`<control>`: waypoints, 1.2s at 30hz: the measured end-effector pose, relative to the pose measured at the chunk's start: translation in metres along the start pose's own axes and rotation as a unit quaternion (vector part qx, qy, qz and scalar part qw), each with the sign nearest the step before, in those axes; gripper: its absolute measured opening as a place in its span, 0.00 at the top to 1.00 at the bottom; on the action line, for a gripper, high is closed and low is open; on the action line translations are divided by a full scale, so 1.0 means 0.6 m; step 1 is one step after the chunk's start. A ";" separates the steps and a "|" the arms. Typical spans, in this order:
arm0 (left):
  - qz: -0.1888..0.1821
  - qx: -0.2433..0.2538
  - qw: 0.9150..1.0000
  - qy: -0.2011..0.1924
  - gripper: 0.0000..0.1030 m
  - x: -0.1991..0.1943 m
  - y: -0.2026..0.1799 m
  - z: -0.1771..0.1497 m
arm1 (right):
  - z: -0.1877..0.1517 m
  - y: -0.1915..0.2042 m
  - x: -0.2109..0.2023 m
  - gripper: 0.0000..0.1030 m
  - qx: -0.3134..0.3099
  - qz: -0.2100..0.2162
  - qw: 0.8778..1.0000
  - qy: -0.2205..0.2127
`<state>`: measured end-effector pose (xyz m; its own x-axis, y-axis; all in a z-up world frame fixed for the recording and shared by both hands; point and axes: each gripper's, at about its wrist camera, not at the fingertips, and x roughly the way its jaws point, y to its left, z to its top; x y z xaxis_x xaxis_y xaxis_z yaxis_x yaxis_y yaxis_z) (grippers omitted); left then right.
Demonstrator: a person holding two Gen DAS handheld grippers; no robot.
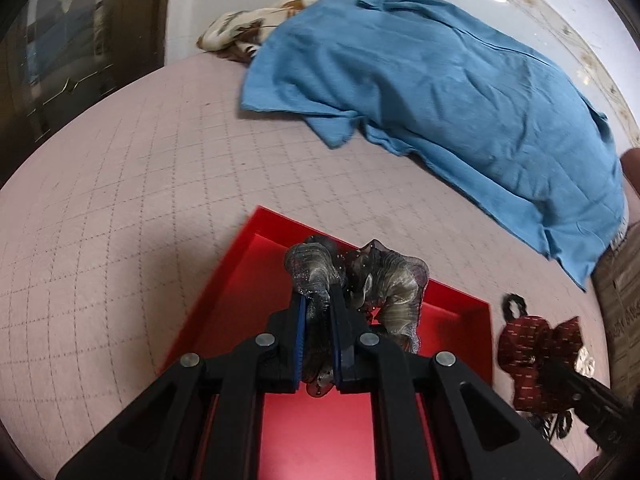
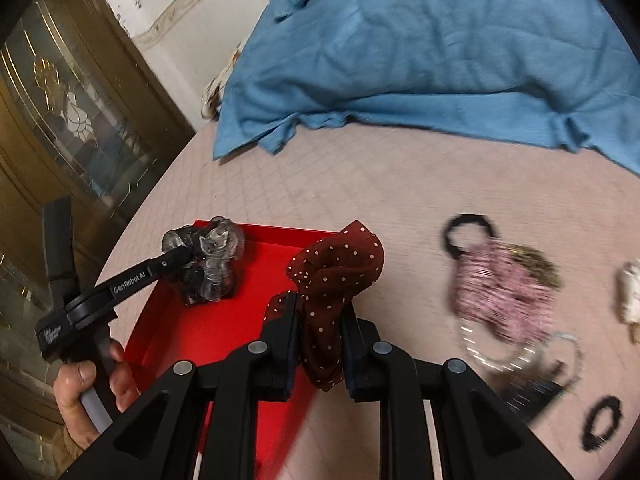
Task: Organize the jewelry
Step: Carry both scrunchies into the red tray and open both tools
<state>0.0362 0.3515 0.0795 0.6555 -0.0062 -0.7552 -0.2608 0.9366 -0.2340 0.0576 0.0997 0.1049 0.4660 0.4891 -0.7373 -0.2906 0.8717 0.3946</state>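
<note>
Left gripper [image 1: 318, 308] clamps grey scrunchie [image 1: 376, 276] above red tray [image 1: 224, 300]; right gripper [image 2: 320, 316] clamps dotted scrunchie [image 2: 336, 268].

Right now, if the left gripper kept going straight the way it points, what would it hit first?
Probably the red tray. The left gripper, shut on the grey scrunchie, points down over the tray's far side, so the tray floor or far rim comes first; depth is unclear.

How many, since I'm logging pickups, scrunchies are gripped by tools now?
2: a grey sheer scrunchie in the left tool over the red tray, a white-dotted maroon scrunchie in the right tool.
</note>
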 end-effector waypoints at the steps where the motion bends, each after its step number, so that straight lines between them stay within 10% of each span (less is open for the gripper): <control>1: 0.001 -0.003 1.000 0.002 0.90 0.007 0.007 0.001 | 0.006 0.005 0.020 0.81 0.001 0.003 1.000 0.008; 16: 0.000 -0.010 1.000 -0.004 0.75 0.021 0.016 0.012 | 0.020 0.027 0.133 0.77 0.003 -0.004 0.999 0.051; 25: 0.005 0.000 0.999 -0.039 0.46 -0.014 0.008 0.010 | 0.019 0.048 0.118 0.56 -0.026 -0.015 0.999 0.037; 36: 0.054 0.040 0.996 -0.064 0.41 -0.046 -0.019 -0.016 | 0.004 0.032 0.042 0.50 -0.031 -0.055 0.998 0.004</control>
<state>0.0142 0.3375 0.0974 0.7128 0.1366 -0.6879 -0.2805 0.9545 -0.1010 0.0659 0.1287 0.0954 0.4921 0.3898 -0.7784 -0.2891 0.9166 0.2762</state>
